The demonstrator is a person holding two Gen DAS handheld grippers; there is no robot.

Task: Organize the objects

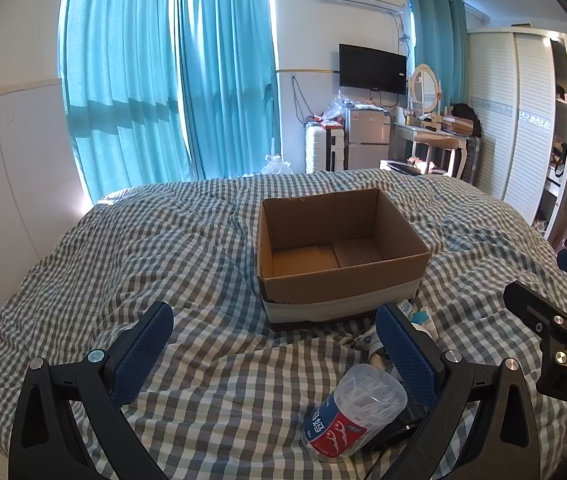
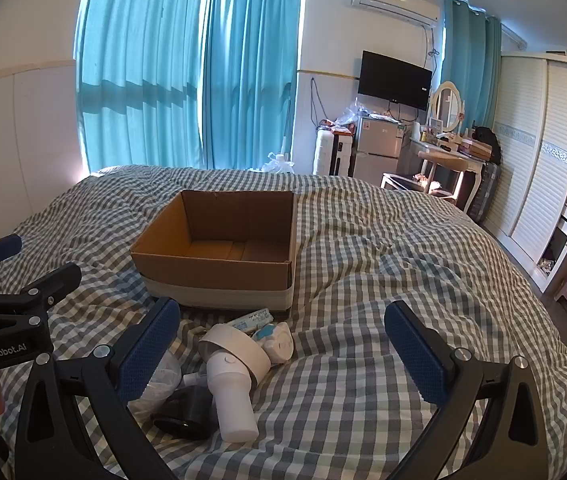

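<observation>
Both claws hang released over the checked bed (image 1: pixel 187 248), each holding nothing: the left claw (image 1: pixel 275 344) spreads wide, and the right claw (image 2: pixel 283 340) likewise. The open cardboard box (image 1: pixel 335 240) sits on the quilt just beyond them, with nothing visible inside.

The things to sort lie in a loose heap in front of the box. Nearest the left claw is a clear plastic canister (image 1: pixel 357 412) with a red and blue label, lying on its side. It looks light, thin-walled and smooth, so it may roll or flex; a gentle pinch across its middle seems best. Beside it lies a white handheld appliance (image 2: pixel 233 376) with a round head and thick barrel, rigid and probably the heaviest piece. The barrel offers the surest hold. A dark cylindrical attachment (image 2: pixel 187 412) touches it, and a small white and teal object (image 2: pixel 275 340) and a flat tube-like packet (image 2: pixel 249 319) lie near the box wall.
</observation>
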